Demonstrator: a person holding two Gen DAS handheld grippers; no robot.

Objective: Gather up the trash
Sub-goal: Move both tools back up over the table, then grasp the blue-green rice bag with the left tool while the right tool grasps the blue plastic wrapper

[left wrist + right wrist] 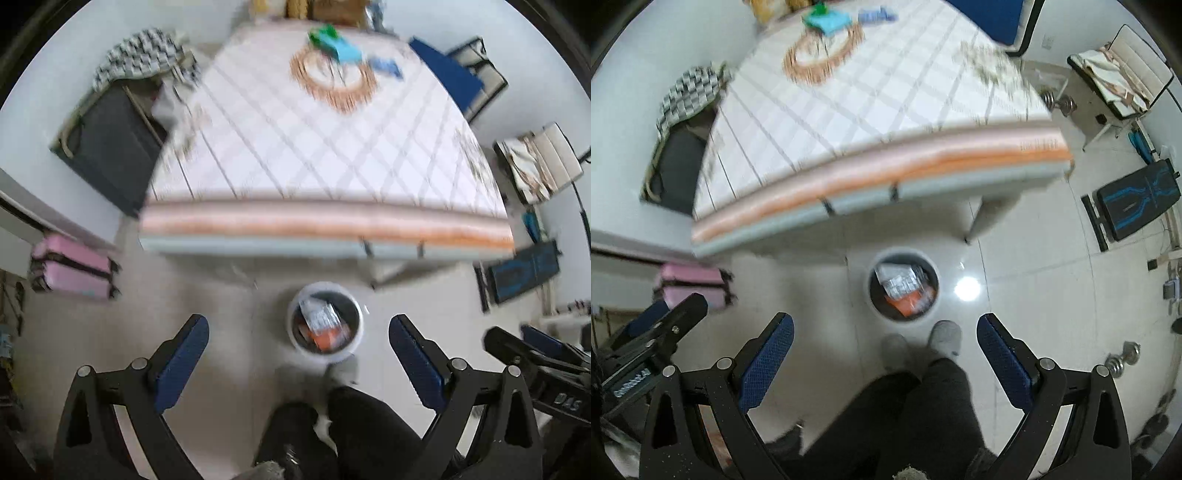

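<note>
A round white trash bin (295, 343) (871, 299) stands on the tiled floor in front of the table, holding orange and silvery wrappers (323, 325) (905, 291). My left gripper (299, 328) hovers high above the bin, open and empty. My right gripper (886, 328) is likewise open and empty above the floor; it also shows at the right edge of the left wrist view. On the far end of the table lie a green and teal item (332, 42) (825, 18) and a blue packet (386, 66) (877, 14). Both views are motion-blurred.
The table (295, 155) (849, 110) carries a checked cloth with a round woven mat (332, 79). A person's dark-trousered legs and grey slippers (943, 338) stand beside the bin. Chairs, a pink suitcase (70, 267), a black bench (1137, 199) and dumbbells (1123, 360) ring the floor.
</note>
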